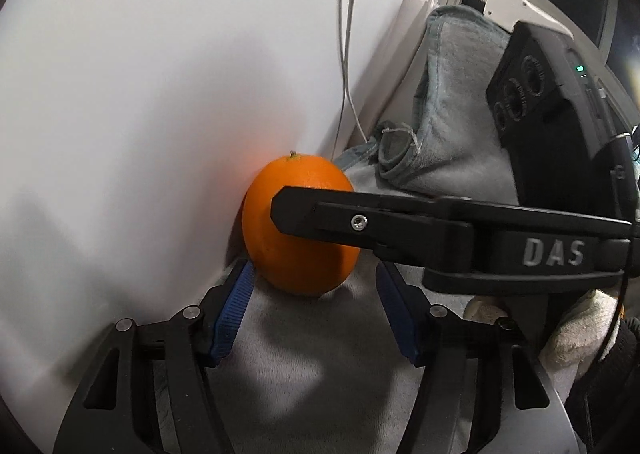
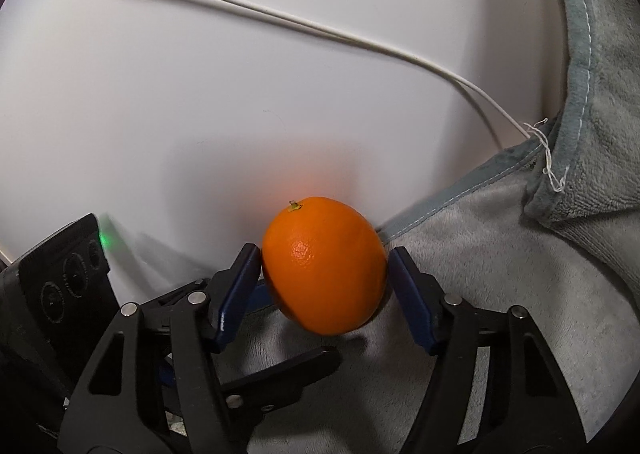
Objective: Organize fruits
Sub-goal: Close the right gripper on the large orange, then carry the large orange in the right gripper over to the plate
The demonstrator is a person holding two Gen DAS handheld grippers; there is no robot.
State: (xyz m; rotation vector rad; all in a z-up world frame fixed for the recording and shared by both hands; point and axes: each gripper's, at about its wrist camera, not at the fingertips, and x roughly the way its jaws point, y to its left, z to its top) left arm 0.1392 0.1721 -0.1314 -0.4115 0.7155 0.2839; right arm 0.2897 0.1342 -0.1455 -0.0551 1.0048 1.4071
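so the orange (image 2: 324,266) sits on the grey towel (image 2: 500,254) right up against the white wall (image 2: 200,94), and the right gripper (image 2: 325,278) has it squeezed between both blue pads (image 2: 236,290). The left gripper (image 1: 314,278) is half-open, the orange just ahead of its tips, not pinched. From the left, the right one's finger hides part of the fruit. Both point downward, crossing at the orange

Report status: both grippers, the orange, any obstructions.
Right gripper pads on both sides of the orange, apparently touching. Left gripper open just short of it. Orange on grey towel against white wall; white cable behind, clear.
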